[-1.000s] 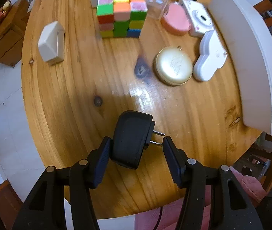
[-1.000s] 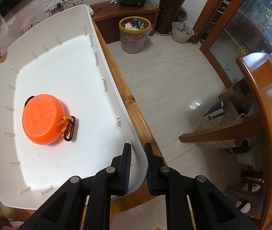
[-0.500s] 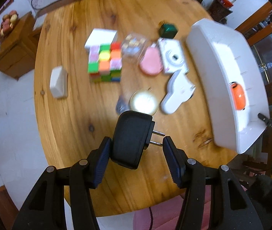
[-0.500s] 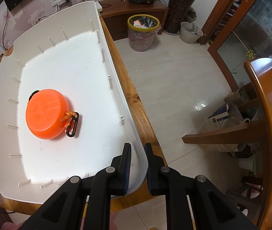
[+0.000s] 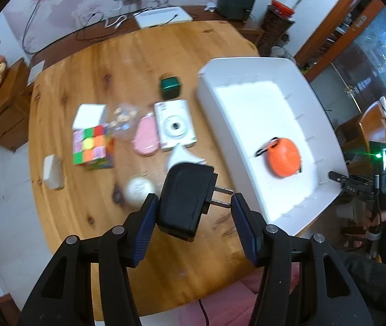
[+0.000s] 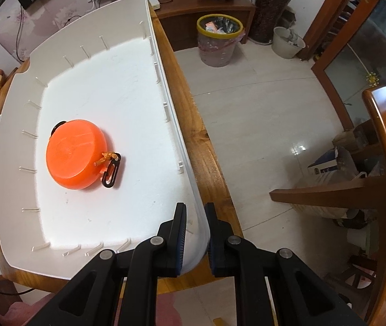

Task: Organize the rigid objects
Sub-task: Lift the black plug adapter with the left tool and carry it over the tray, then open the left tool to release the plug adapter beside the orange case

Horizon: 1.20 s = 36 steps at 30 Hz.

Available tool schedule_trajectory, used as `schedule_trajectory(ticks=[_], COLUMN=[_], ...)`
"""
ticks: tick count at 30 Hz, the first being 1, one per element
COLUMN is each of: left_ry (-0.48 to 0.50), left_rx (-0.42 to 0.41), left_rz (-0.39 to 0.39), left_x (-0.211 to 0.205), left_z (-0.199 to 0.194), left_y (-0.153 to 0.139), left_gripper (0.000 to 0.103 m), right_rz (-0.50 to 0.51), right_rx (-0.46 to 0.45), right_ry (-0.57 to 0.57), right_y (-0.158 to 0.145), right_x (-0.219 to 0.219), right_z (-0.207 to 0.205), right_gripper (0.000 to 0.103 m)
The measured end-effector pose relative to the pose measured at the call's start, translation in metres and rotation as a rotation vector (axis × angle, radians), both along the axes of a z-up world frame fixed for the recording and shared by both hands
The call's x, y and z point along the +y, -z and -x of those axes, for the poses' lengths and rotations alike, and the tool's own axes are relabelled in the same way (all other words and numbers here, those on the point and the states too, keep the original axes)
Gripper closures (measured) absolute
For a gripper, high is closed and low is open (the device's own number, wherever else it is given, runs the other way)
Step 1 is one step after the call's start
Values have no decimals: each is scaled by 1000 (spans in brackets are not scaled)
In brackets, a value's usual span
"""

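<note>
While the left hand-held gripper (image 5: 193, 214) carries the black plug adapter (image 5: 186, 199) above the wooden surface (image 5: 127, 54), its jaws stand about half open: one pad presses the adapter's flat back, and the opposite pad sits at the tips of the two metal prongs (image 5: 220, 197). The adapter is a rigid plastic block, probably light and not fragile. Its smooth shell is likely slippery, and a grip through the prong tips gives a narrow bearing point, so the body may pivot. A hold across the two broad faces of the body would probably be steadier.

The right hand-held gripper (image 6: 195, 233) is almost fully closed, clamping the thin near wall of the white tray (image 6: 97, 40) at its corner. The tray is stiff moulded plastic, so a rim grip should steady it. An orange round case (image 6: 76, 154) with a black clip lies inside the tray. The remaining objects, including a colour cube (image 5: 91, 146) and a white camera (image 5: 175, 125), rest on the surface beside the tray.
</note>
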<state>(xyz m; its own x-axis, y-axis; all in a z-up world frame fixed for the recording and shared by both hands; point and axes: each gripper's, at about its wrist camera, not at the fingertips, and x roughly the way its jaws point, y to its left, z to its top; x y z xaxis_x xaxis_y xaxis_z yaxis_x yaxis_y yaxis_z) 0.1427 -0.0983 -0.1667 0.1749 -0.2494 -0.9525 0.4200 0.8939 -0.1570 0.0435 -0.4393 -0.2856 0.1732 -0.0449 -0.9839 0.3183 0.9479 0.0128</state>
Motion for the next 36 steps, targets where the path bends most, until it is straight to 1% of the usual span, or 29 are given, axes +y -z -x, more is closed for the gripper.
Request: schedule_trajectory(ticks=[7,11,18,23,29,36], left_ry=[72,103,132,128,111,67], left_rx=[2,33,77,103,115,138], left_rz=[42,64,68,62,53,47], left_x=[-49,-68,-94,-106,-118,-127], left_z=[16,28,42,43,40,41], left_y=[5,13,29,37,44,51], left_gripper=[44,45,45,45,44,44], right_rz=[-53,-73,-79,-68,-85,-78], right_rx=[12,23,43,50,53,72], right_ry=[-21,-37,-69,-102,-146,-216], right_y=[2,2,3,4,6,7], right_x=[-6,-5,-7,-5,-4,2], right_z=[-3,-5,-10,-13,-13,-18], right_gripper=[89,89,89,89,90,90])
